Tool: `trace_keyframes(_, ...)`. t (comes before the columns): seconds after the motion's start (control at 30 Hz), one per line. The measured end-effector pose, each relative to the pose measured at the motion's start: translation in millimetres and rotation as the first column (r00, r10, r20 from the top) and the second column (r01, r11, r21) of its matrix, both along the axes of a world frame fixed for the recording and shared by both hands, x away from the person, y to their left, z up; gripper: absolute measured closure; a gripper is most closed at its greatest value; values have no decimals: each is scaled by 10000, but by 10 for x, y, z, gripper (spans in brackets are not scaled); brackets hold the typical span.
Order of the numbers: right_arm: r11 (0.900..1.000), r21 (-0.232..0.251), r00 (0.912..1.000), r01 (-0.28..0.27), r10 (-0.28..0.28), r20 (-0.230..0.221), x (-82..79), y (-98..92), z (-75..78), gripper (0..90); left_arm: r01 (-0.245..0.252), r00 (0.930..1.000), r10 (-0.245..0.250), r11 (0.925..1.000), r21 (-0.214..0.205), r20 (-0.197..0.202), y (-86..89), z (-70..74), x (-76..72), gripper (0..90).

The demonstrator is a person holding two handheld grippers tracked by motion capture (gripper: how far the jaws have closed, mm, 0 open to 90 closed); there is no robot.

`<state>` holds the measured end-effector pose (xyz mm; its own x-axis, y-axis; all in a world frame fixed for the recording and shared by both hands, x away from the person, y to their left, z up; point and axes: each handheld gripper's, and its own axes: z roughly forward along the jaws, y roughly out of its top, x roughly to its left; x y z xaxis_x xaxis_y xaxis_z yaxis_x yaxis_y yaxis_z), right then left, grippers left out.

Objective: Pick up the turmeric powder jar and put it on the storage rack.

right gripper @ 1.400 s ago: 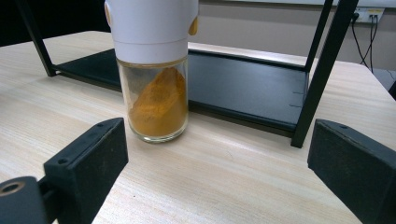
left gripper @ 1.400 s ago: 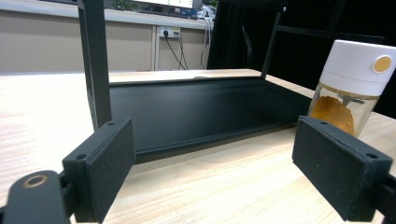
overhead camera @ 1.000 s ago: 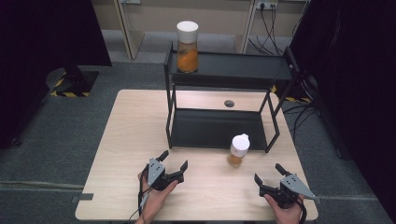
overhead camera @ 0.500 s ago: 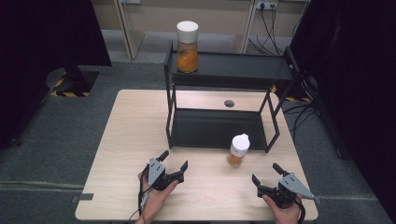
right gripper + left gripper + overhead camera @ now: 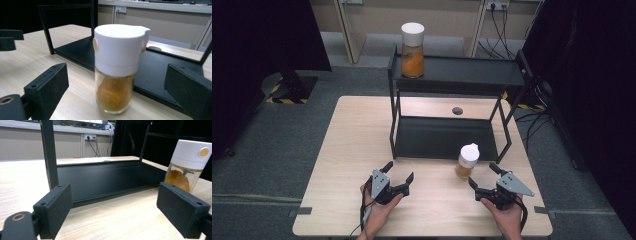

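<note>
A small glass jar (image 5: pixel 467 160) with a white lid and orange powder stands on the wooden table (image 5: pixel 357 135), just in front of a black two-level rack (image 5: pixel 447 136). A taller jar (image 5: pixel 412 49) of orange powder stands on the rack's top shelf at its left end. My right gripper (image 5: pixel 482 174) is open just short of the small jar (image 5: pixel 117 67). Its jaws have just been closing a little, with nothing between the pads (image 5: pixel 50 82). My left gripper (image 5: pixel 399 170) rests open near the front edge, and its view has the small jar (image 5: pixel 187 167) off to the right.
The rack's lower tray (image 5: pixel 105 177) lies low on the table right behind the small jar. A round cable hole (image 5: pixel 457 110) sits in the tabletop behind the rack. Dark curtains hang at both sides, and grey floor surrounds the table.
My right gripper has moved forward and to the left, closer to the small jar. The left gripper and both jars have stayed put.
</note>
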<state>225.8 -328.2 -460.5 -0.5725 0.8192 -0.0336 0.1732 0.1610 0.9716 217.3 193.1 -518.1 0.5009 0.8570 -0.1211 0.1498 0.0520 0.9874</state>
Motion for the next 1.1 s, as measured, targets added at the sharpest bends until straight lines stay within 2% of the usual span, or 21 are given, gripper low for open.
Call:
trace_keyframes(0.2,9996,-249,9994,-127,119,-318,250,78,14,130,-26,10000,26,10000,-30,20,-2,-5,-5,126)
trace_keyframes(0.33,9992,-325,9988,-225,210,-447,350,125,-6,164,-23,10000,23,10000,-23,21,-1,-5,-4,126)
trace_keyframes(0.67,9989,-406,9972,-226,197,-718,471,162,-42,240,-30,10000,30,10000,-46,13,1,-6,-4,126)
trace_keyframes(0.87,9971,-626,9965,-423,375,-753,524,184,-21,292,-34,10000,34,10000,-42,6,-1,-5,-4,126)
trace_keyframes(1.1,9983,-391,9961,-439,408,-778,527,166,-39,303,-44,10000,44,10000,-20,36,-5,-7,-8,126)
